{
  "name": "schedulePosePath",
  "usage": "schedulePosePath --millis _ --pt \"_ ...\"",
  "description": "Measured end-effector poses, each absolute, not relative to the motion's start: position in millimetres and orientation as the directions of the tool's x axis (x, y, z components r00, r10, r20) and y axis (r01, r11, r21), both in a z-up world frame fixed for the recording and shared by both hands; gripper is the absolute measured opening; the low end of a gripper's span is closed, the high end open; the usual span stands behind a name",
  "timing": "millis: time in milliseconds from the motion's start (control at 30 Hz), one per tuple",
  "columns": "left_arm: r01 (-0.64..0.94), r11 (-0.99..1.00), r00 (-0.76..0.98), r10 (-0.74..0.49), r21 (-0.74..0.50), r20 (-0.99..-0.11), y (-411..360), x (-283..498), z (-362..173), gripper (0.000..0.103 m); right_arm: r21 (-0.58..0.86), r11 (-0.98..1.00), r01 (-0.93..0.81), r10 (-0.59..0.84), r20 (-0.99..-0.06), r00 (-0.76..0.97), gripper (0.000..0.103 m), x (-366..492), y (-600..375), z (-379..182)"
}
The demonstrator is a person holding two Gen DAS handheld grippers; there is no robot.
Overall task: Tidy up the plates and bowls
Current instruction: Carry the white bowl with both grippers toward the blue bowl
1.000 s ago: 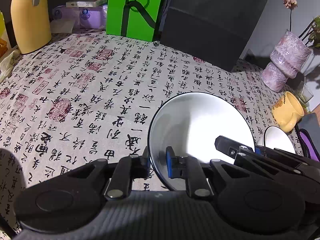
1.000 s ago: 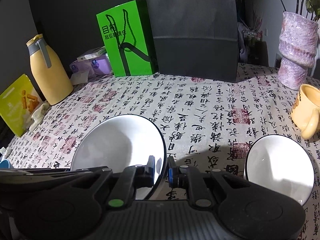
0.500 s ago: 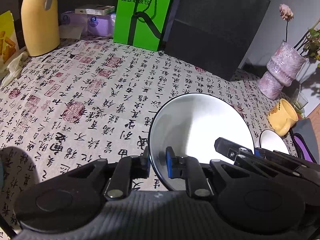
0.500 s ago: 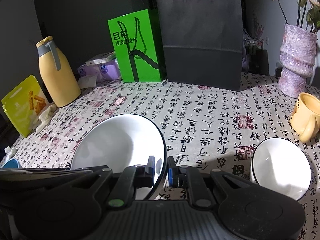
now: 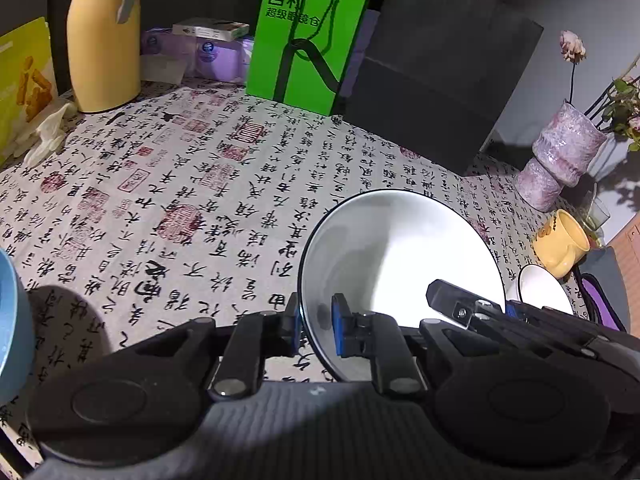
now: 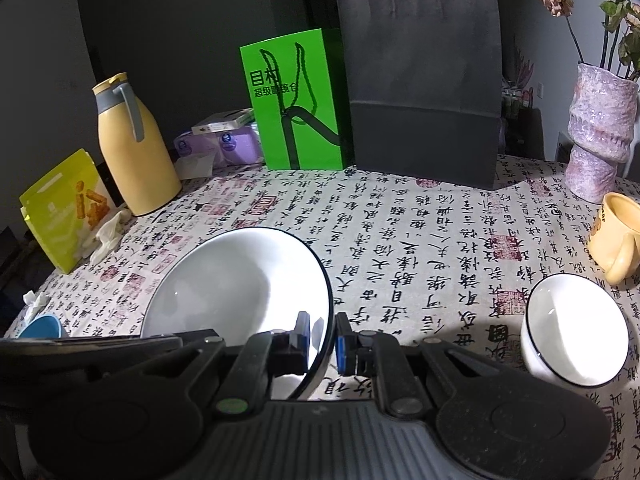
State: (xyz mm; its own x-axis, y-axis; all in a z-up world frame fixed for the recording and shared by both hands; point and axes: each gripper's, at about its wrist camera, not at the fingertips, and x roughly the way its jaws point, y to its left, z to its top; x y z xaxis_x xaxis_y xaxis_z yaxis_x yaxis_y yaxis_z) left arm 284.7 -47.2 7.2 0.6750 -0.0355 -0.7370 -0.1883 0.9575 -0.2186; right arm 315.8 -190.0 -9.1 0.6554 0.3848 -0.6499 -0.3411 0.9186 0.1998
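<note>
Big plate (image 5: 400, 252) carried two-handed, clear of tablecloth (image 5: 180, 184).
Left gripper (image 5: 314, 326) & right gripper (image 6: 322, 340) both clamped on opposite rims, prob. for balance; small bowl (image 6: 576, 340) at 3 o'clock.

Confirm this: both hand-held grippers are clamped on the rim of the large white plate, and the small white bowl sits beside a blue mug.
One thing is wrong: the mug beside the small white bowl is yellow, as the right wrist view shows. Both the left hand-held gripper and the right hand-held gripper do clamp the large white plate by its rim.

At the far edge of the desk (image 6: 420, 240), a green bag (image 6: 296, 104) stands beside a black paper bag (image 6: 424, 92); a yellow flask (image 6: 132, 148) stands far left, a pink vase (image 6: 600, 132) far right.
</note>
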Motion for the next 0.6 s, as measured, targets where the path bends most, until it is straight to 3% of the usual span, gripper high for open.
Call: schedulePosePath --millis 600 --pt "-0.213 0.945 0.702 -0.028 -0.248 -0.711 -12 255 19 0.015 0.207 0.908 -0.365 0.409 -0.631 0.659 0.012 291 -159 0"
